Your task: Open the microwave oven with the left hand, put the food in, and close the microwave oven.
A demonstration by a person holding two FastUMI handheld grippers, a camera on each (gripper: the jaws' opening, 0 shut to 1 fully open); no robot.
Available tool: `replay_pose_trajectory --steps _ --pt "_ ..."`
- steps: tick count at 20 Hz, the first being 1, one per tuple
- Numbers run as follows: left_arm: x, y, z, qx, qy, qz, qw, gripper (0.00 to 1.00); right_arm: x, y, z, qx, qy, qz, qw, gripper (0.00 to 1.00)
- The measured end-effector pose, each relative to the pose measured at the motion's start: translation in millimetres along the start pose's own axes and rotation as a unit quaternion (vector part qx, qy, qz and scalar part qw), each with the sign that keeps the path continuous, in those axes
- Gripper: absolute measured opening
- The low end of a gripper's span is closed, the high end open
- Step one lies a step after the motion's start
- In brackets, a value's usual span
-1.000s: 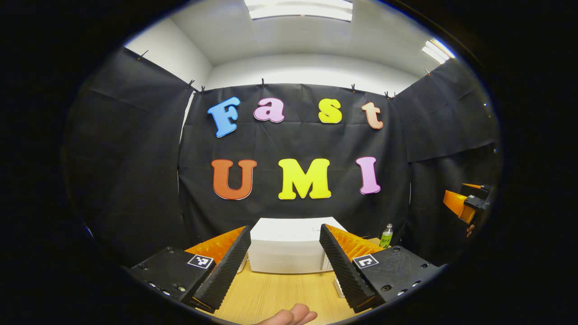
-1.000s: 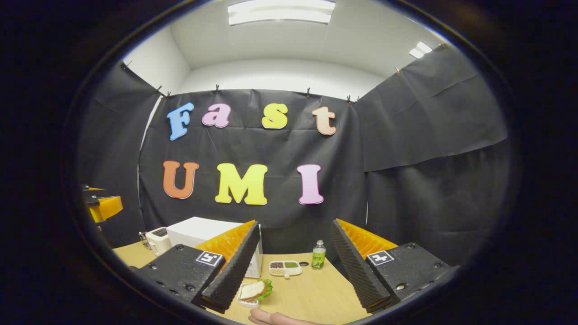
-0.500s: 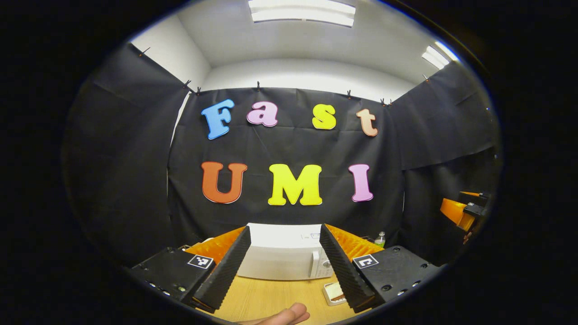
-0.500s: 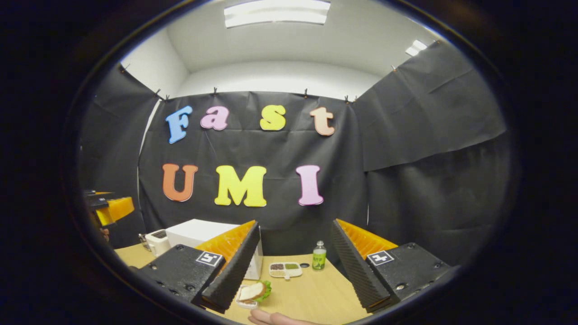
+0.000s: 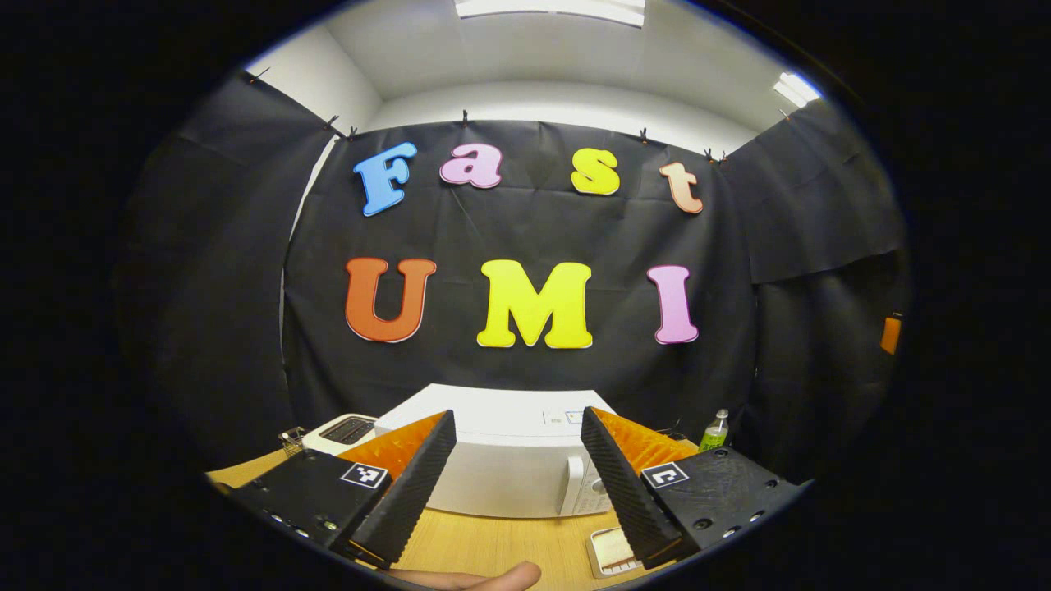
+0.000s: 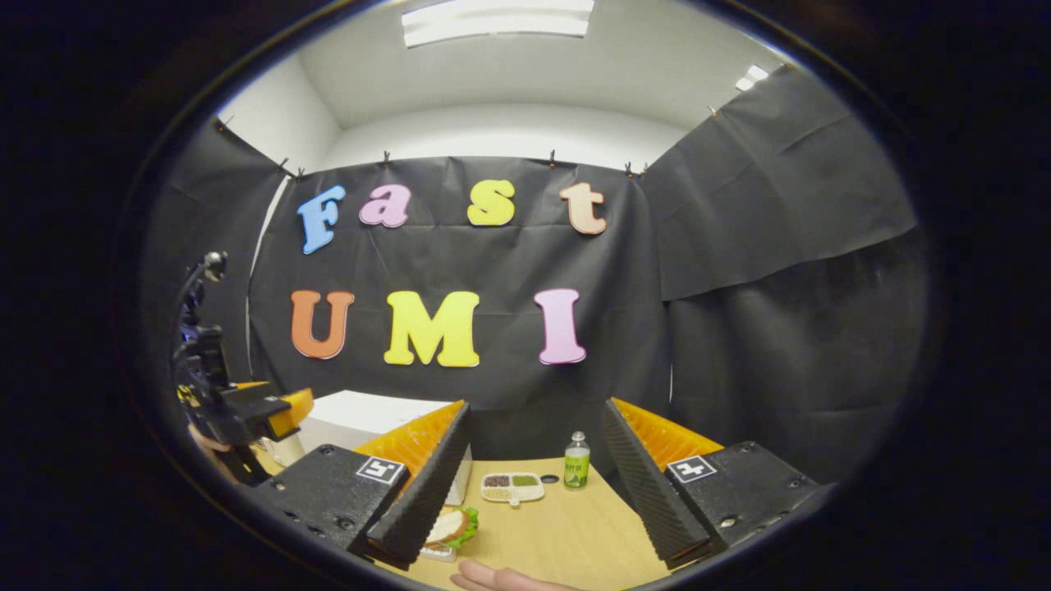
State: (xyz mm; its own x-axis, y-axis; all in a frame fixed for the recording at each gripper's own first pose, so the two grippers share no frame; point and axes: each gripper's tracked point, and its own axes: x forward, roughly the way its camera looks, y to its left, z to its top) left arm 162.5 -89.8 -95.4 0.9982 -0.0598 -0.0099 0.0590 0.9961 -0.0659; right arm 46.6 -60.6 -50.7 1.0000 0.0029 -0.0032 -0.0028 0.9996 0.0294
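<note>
I see the microwave oven (image 5: 501, 460), a white box with its door shut, standing upright on the wooden table (image 5: 501, 546) against the back wall; its pale handle and control panel are at its right end. The food (image 6: 450, 527), a sandwich with green lettuce on a small tray, lies on the table just in front of the microwave's right corner.

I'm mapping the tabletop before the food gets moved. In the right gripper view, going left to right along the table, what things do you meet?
Left gripper, held up off the table → microwave oven → sandwich → divided snack tray → green bottle.
</note>
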Motion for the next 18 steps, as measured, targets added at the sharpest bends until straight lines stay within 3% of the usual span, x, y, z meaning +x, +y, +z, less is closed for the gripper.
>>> replay_pose_trajectory --steps 1,3,4,11,12,13,14,15,18 --pt "13 -4 -16 -0.002 0.012 -0.001 1.0 0.96 3 -2 -5 0.003 0.003 0.004 1.0 1.0" --pt "37 -10 -48 -0.005 0.031 0.0 1.0 0.96 10 -10 -17 0.01 0.011 0.007 1.0 1.0" --pt "48 -16 -62 -0.007 0.041 -0.004 0.999 0.96 14 -13 -22 0.011 0.014 0.006 1.0 0.92" --pt "97 -54 -135 -0.001 0.07 -0.026 0.997 0.96 39 -30 -61 0.016 0.04 0.009 0.999 0.93" --pt "102 -56 -144 0.008 0.073 -0.022 0.997 0.96 41 -32 -66 0.021 0.042 0.01 0.999 1.0" --pt "106 -61 -154 0.017 0.079 -0.025 0.996 0.86 44 -34 -70 0.026 0.044 0.01 0.999 1.0" --pt "111 -69 -163 0.025 0.083 -0.032 0.996 0.86 45 -36 -74 0.029 0.045 0.01 0.998 0.92" --pt "115 -69 -172 0.034 0.087 -0.028 0.995 0.96 47 -38 -77 0.032 0.047 0.01 0.998 0.92" --pt "129 -73 -193 0.035 0.103 -0.033 0.994 0.9 53 -47 -87 0.037 0.05 0.005 0.998 0.92"
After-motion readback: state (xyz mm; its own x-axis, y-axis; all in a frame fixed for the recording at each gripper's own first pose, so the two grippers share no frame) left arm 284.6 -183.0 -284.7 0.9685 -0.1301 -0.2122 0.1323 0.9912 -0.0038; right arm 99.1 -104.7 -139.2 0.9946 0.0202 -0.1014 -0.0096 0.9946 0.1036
